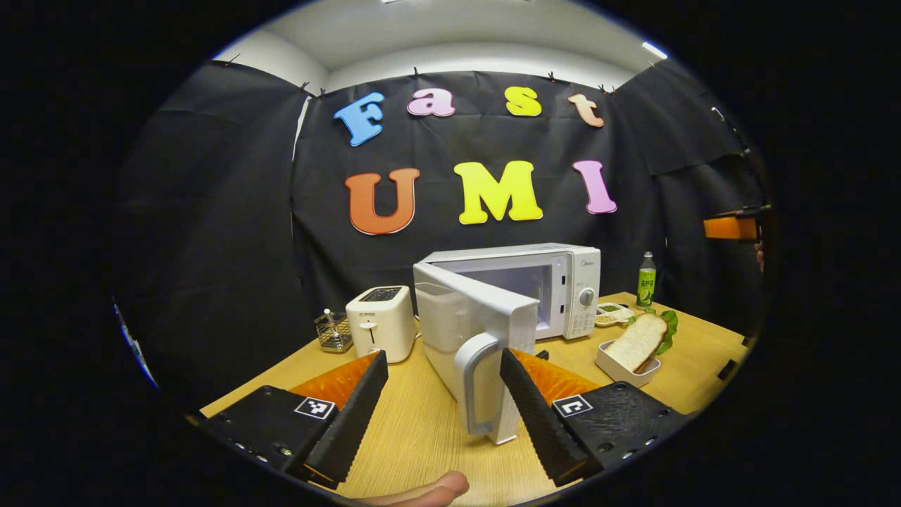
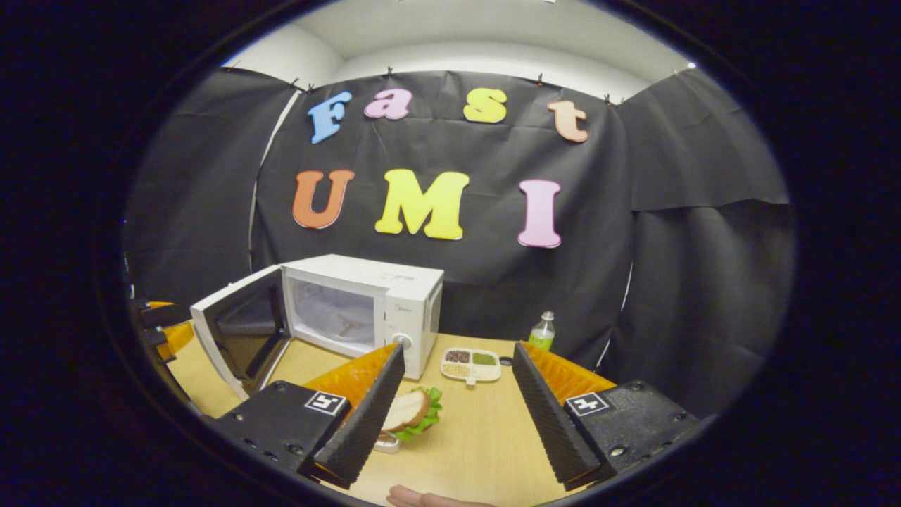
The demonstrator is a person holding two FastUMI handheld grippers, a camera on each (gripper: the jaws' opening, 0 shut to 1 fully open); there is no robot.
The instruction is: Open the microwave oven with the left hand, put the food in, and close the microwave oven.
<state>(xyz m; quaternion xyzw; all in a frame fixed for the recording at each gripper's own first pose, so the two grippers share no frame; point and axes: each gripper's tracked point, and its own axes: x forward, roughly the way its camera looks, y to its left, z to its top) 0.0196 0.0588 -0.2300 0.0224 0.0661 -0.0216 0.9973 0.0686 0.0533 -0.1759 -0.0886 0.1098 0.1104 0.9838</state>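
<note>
The white microwave (image 1: 556,282) stands at the back of the wooden table with its door (image 1: 468,331) swung out toward me. My left gripper (image 1: 447,415) is open. The door's handle (image 1: 477,384) sits between the fingers, nearer the right one, and neither presses on it. A sandwich with lettuce (image 1: 637,343) leans in a white dish right of the microwave. From the right gripper view the oven cavity (image 2: 334,313) is open and bare. My right gripper (image 2: 450,415) is open and holds nothing, low over the table, with the sandwich (image 2: 408,412) just beyond its left finger.
A white toaster (image 1: 380,322) and a wire basket (image 1: 332,331) stand left of the microwave. A divided dish of toppings (image 2: 470,365) and a green bottle (image 2: 542,331) sit at the back right. The table (image 2: 486,436) has bare wood in front.
</note>
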